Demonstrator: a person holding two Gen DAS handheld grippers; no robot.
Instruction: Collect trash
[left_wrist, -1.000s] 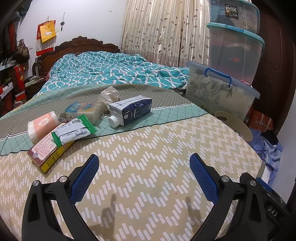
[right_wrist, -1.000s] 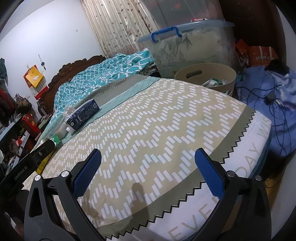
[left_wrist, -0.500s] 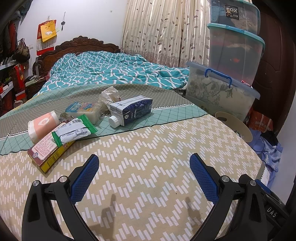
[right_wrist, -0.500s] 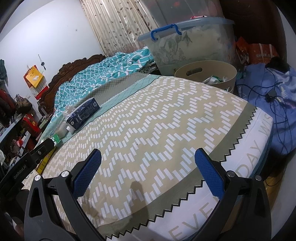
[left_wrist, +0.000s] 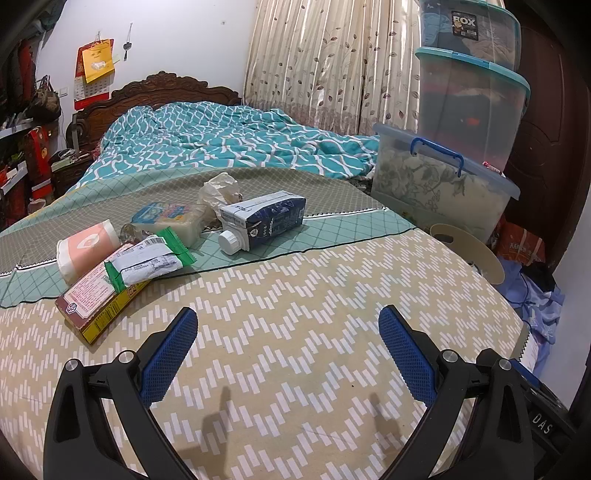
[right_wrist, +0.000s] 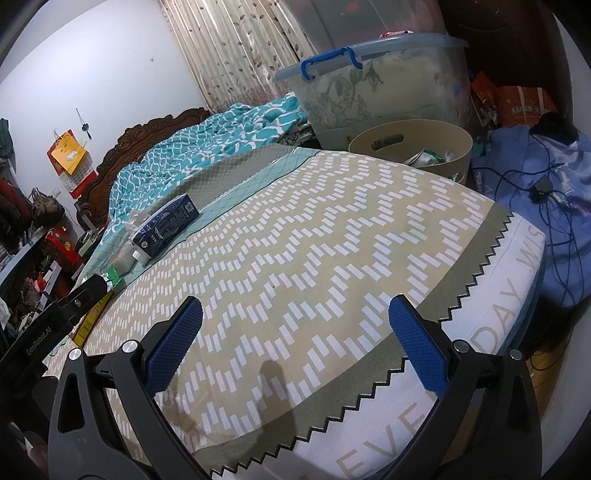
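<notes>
Trash lies in a cluster on the bed: a dark blue milk carton (left_wrist: 264, 220) (right_wrist: 166, 225) on its side with a white cap, a crumpled plastic bag (left_wrist: 218, 190), a clear snack pack (left_wrist: 168, 218), a pink-and-white roll (left_wrist: 86, 248), a green-and-white wrapper (left_wrist: 147, 263) and a flat red-and-yellow box (left_wrist: 96, 297). A beige round bin (right_wrist: 412, 146) (left_wrist: 466, 245) with some litter inside stands on the floor past the bed's right side. My left gripper (left_wrist: 287, 320) hovers open over the bedspread, short of the trash. My right gripper (right_wrist: 295, 308) is open near the bed's foot corner, holding nothing.
Stacked clear storage boxes (left_wrist: 441, 188) stand by the curtain behind the bin. Blue cloth with cables (right_wrist: 535, 206) lies on the floor to the right. A teal quilt (left_wrist: 221, 136) covers the bed's far half. Cluttered shelves (left_wrist: 26, 155) line the left wall.
Both views shifted only slightly; the right gripper's view tilted a little lower toward the bed's foot edge. No item moved and both grippers stayed open.
</notes>
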